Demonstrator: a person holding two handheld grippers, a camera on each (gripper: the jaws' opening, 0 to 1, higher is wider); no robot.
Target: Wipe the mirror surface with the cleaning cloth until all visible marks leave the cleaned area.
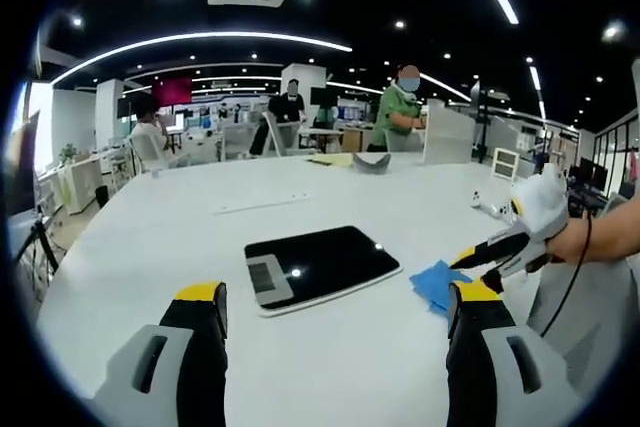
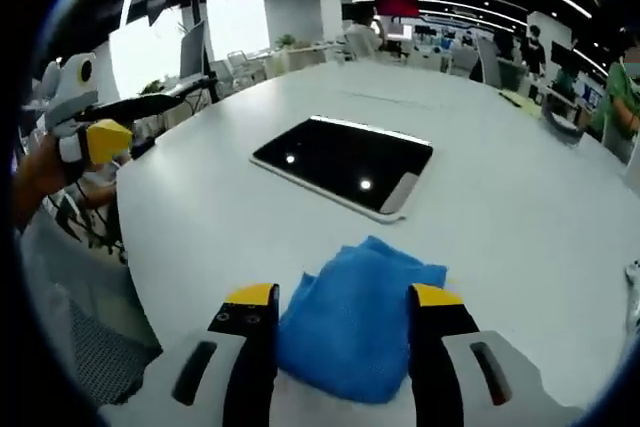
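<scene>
- Left gripper (image 1: 338,309), grey body with yellow-tipped black jaws: jaws spread wide apart, nothing between them, held level above the surface
- Right gripper (image 2: 343,309), same grey and yellow-tipped build: jaws parted, tips lowered either side of the crumpled blue cleaning cloth (image 2: 355,319)
- Person's bare hand (image 1: 583,239) grips the right gripper's white handle, seen in the left gripper view
</scene>
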